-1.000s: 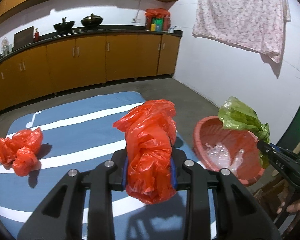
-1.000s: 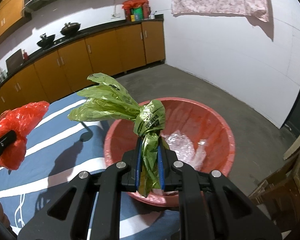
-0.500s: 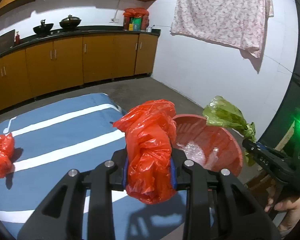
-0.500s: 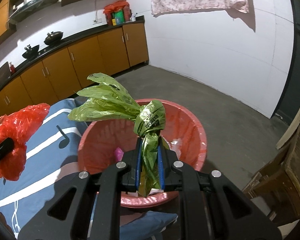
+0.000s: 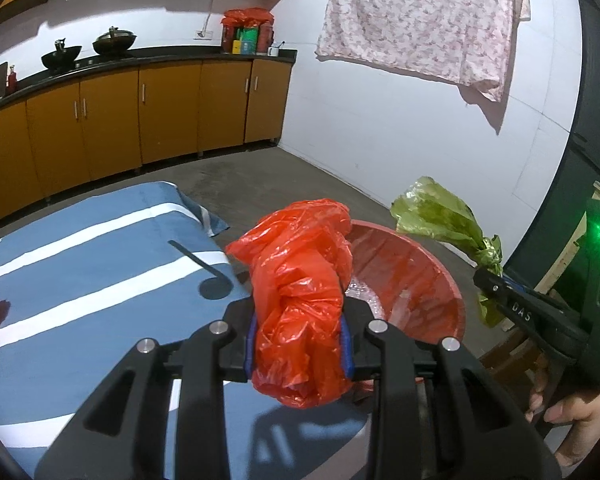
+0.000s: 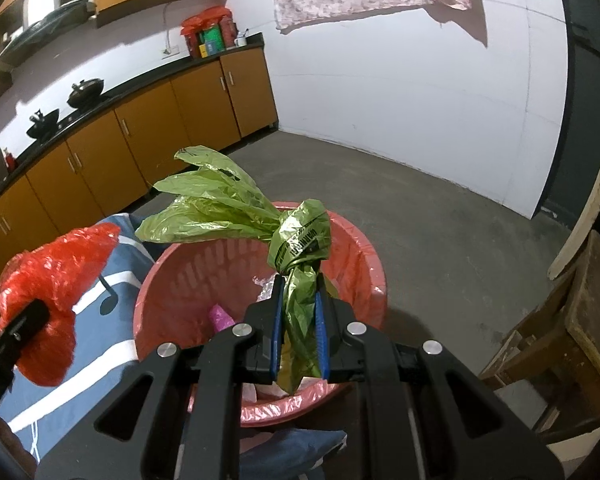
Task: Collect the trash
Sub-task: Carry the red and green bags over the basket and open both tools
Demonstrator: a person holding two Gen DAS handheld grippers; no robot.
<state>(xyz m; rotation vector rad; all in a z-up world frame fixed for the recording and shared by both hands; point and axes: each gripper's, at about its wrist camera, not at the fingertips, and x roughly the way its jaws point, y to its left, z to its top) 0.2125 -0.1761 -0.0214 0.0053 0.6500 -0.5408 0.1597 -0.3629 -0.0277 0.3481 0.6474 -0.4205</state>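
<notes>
Carried closer to the red basin (image 6: 364,256): green bag (image 6: 236,216) now over its middle, red bag (image 5: 300,300) up at its near rim, from back over the blanket (image 5: 80,280).

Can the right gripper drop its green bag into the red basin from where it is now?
Probably yes. The right gripper, shut on the green bag, hangs above the red basin. Nothing lies between; the left gripper with its red bag is off to the side.

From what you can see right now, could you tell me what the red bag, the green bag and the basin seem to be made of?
Red bag: thin glossy plastic film, crinkled and translucent.
Green bag: thin plastic film, knotted, with printed lettering.
Basin: probably rigid moulded plastic with a ribbed wall, seemingly lined with thin film.
</notes>
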